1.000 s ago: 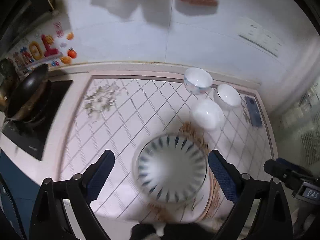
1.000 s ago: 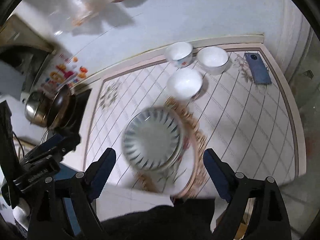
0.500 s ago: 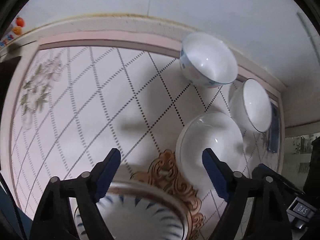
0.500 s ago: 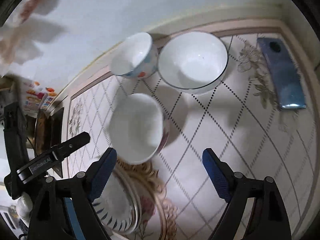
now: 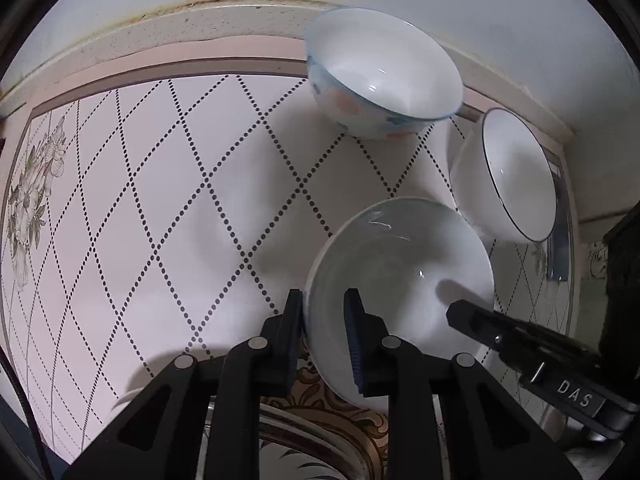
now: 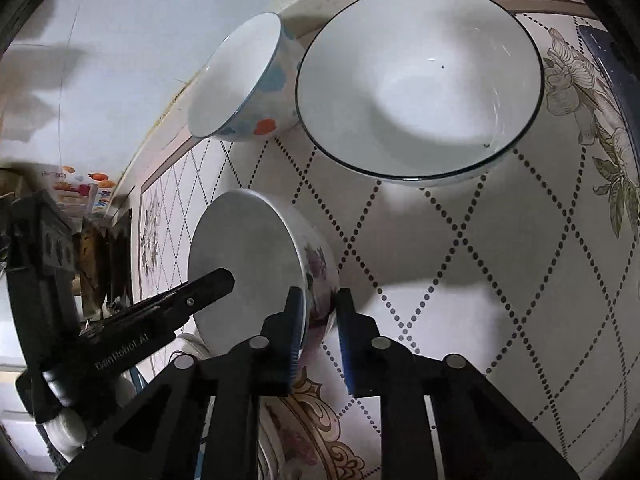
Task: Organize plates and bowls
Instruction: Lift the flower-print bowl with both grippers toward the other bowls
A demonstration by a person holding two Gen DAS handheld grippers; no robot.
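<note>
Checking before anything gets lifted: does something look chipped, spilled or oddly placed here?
Nothing looks chipped or spilled. One oddity: both grippers pinch opposite rims of the same white flower-patterned bowl, left gripper and right gripper.

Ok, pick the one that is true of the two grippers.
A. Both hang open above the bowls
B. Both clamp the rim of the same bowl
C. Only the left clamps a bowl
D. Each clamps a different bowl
B: the left gripper and right gripper each pinch opposite sides of the flowered bowl's rim, jaws having just closed.

Three bowls cluster: nearest bowl [image 5: 400, 276] before spotted bowl [image 5: 380, 76] (rimmed bowl [image 5: 516, 176] right).
</note>
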